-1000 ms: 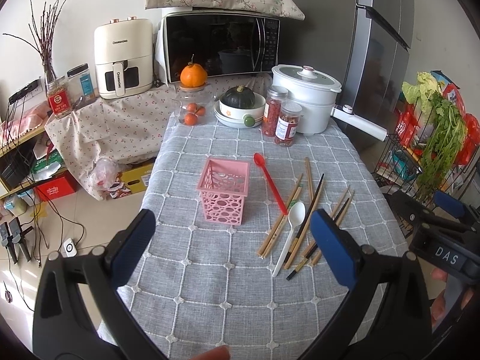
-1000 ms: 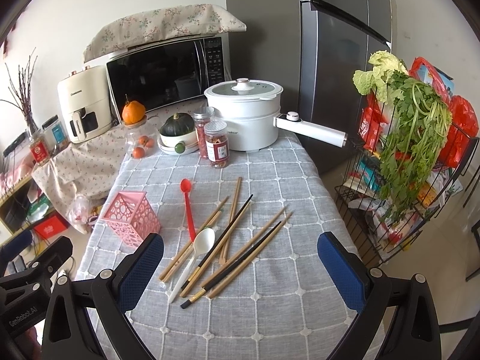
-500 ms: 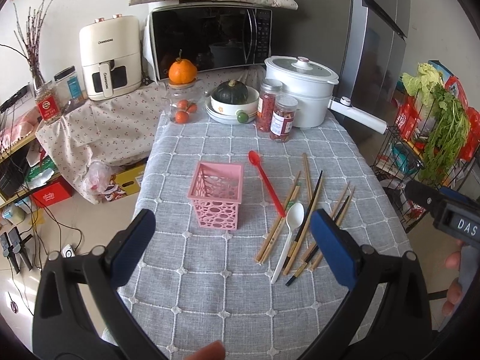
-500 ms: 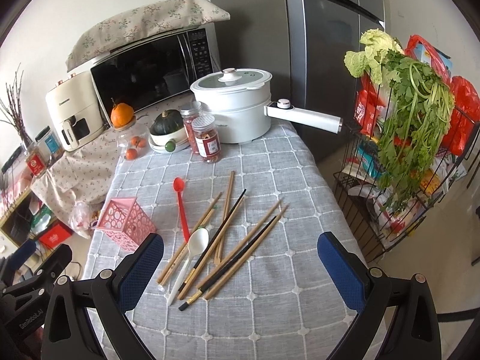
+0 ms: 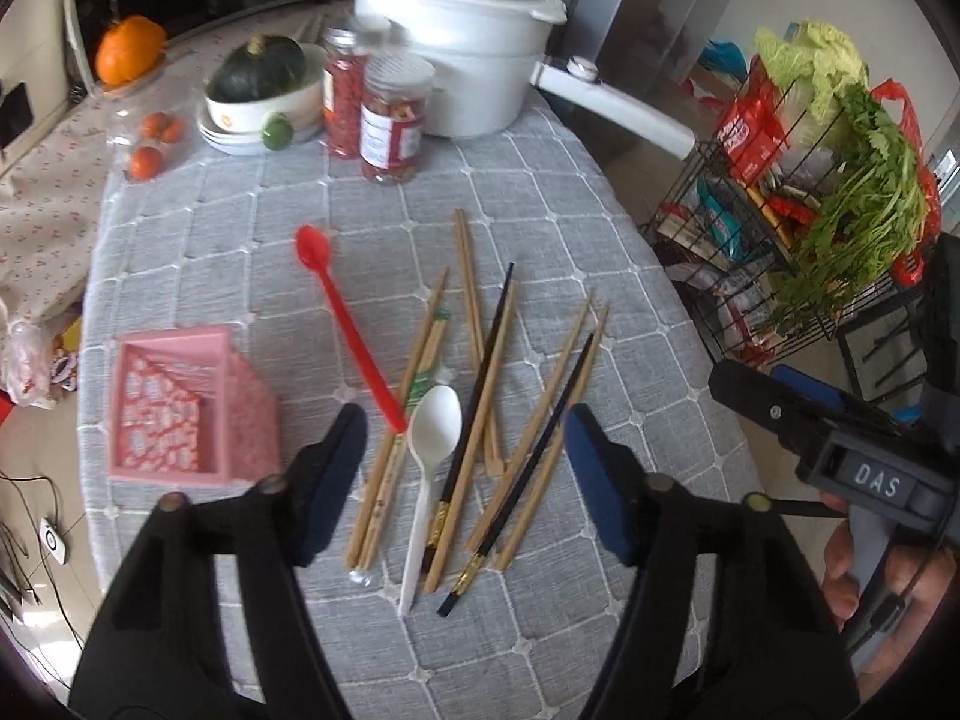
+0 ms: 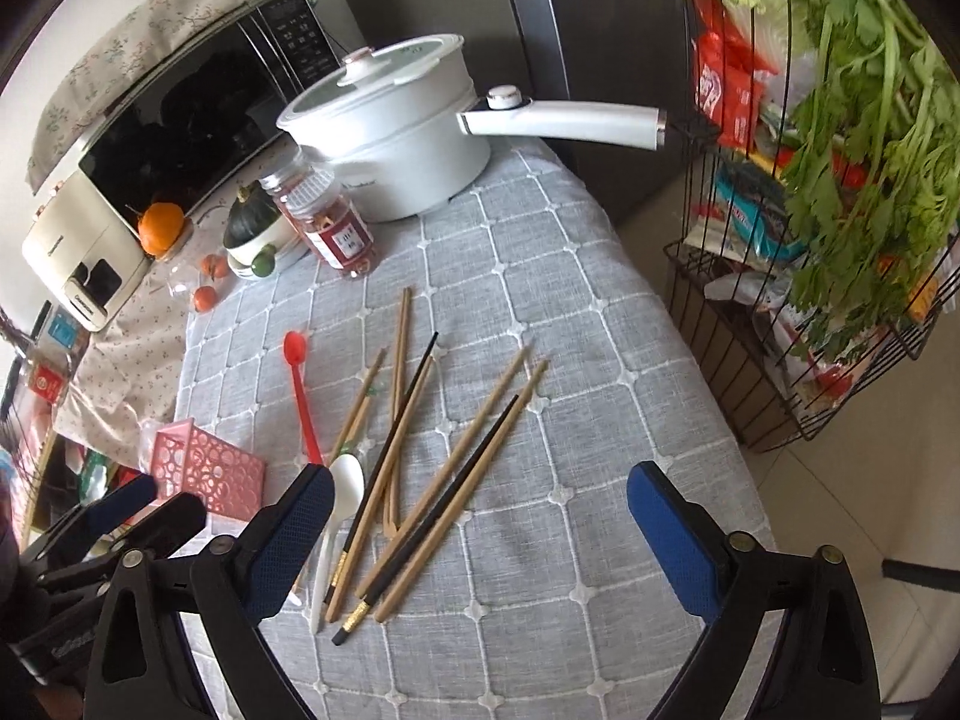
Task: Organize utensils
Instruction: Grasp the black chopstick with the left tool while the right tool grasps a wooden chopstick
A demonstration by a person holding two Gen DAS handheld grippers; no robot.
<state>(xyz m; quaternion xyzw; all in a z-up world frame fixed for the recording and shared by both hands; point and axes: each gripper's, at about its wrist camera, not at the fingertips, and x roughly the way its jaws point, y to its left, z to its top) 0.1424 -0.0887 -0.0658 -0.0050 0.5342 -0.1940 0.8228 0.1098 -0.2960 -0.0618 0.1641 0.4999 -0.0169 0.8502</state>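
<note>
A pink perforated holder (image 5: 192,414) (image 6: 210,468) stands on the grey tablecloth at the left. To its right lie a red spoon (image 5: 348,318) (image 6: 303,396), a white spoon (image 5: 427,468) (image 6: 339,510) and several wooden and black chopsticks (image 5: 498,396) (image 6: 444,468) in a loose heap. My left gripper (image 5: 465,480) is open and empty, hovering just above the white spoon and chopsticks. My right gripper (image 6: 480,534) is open and empty above the near ends of the chopsticks; it also shows at the right of the left wrist view (image 5: 840,438).
A white pot (image 5: 462,42) (image 6: 396,132) with a long handle, two red-filled jars (image 5: 390,114) (image 6: 330,222), a bowl with a dark squash (image 5: 258,78) and small oranges (image 5: 147,159) stand at the table's far end. A wire rack with greens (image 5: 840,192) (image 6: 840,210) stands right of the table.
Both grippers have moved forward and down toward the utensil heap, which now looks much closer. The left gripper has shifted right, from facing the pink holder to over the spoons and chopsticks.
</note>
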